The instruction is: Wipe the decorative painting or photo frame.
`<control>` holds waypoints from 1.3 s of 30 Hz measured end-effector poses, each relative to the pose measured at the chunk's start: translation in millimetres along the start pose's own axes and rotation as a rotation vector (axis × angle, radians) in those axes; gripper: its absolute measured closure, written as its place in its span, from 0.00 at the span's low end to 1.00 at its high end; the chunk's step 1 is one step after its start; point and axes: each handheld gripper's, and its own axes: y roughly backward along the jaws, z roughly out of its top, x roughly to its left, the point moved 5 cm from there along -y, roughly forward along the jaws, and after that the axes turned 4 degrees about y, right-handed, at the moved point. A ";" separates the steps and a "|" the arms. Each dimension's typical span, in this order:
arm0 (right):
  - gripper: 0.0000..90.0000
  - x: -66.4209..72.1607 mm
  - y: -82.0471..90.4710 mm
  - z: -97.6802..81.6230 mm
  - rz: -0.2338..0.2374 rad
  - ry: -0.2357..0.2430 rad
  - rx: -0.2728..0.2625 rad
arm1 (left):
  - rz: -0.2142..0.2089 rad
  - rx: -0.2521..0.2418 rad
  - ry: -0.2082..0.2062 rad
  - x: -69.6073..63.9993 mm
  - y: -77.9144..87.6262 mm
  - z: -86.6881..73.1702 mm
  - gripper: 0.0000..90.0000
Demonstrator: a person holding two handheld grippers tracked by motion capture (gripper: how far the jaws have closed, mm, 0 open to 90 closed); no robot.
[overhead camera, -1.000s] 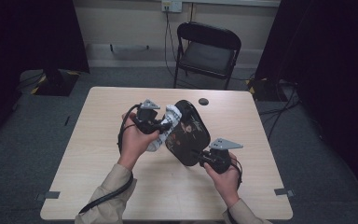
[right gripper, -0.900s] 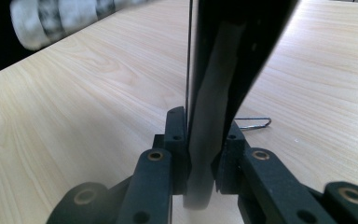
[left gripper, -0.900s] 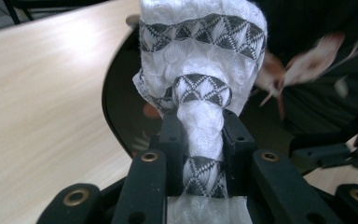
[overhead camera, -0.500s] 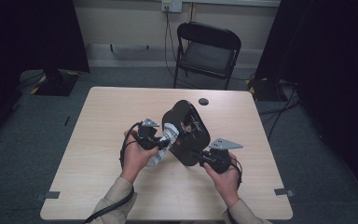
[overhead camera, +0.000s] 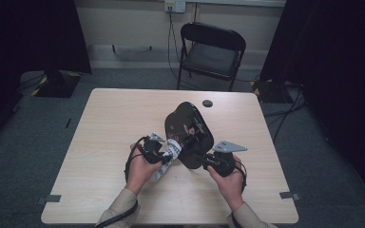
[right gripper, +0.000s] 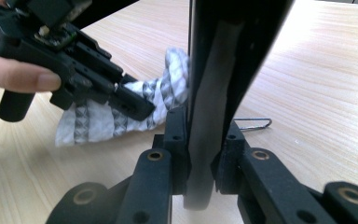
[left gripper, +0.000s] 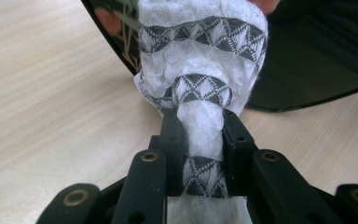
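Note:
A black glossy oval mirror [overhead camera: 190, 130] stands tilted on its edge at the middle of the table. My right gripper [overhead camera: 204, 164] is shut on its lower rim; in the right gripper view the jaws [right gripper: 200, 126] clamp the thin dark edge [right gripper: 223, 56]. My left gripper [overhead camera: 167, 156] is shut on a white cloth with grey triangle bands [overhead camera: 160, 170], bunched between its jaws [left gripper: 200, 126]. The cloth [left gripper: 200, 56] presses against the mirror's lower left face [left gripper: 317, 60]. The right gripper view also shows the left gripper [right gripper: 135, 105] and the cloth [right gripper: 93, 123] trailing onto the table.
A small black round disc [overhead camera: 207, 103] lies near the table's far edge. A thin wire loop [right gripper: 254, 123] rests on the wood behind the mirror. A black folding chair [overhead camera: 211, 52] stands beyond the table. Light wood tabletop [overhead camera: 100, 142] spreads to the left.
My left gripper has come down and toward the person with the cloth, sliding along the mirror's left face. The right gripper and mirror have stayed in place.

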 end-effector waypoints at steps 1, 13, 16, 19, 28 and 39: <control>0.87 0.2 0.0 0.0 0.000 -0.001 0.000 | 0.000 0.008 0.000 0.0 -1.4 -2.0 0.82; 0.87 -0.5 0.0 -0.4 -0.001 -0.008 -0.006 | -0.006 0.009 0.012 -0.2 -0.4 -6.7 0.82; 0.87 -0.2 -0.1 -0.2 -0.004 -0.009 -0.008 | -0.012 -0.040 0.020 -0.4 19.9 9.3 0.82; 0.87 0.1 -0.6 0.2 -0.006 -0.010 -0.010 | -0.006 -0.092 0.012 -0.6 43.3 30.7 0.82; 0.87 1.5 -4.2 1.4 -0.005 -0.014 -0.020 | -0.003 -0.244 -0.079 -25.2 112.1 106.2 0.82; 0.87 0.8 -4.8 1.5 0.000 -0.004 -0.010 | 0.003 -0.209 -0.119 -39.0 103.9 120.3 0.82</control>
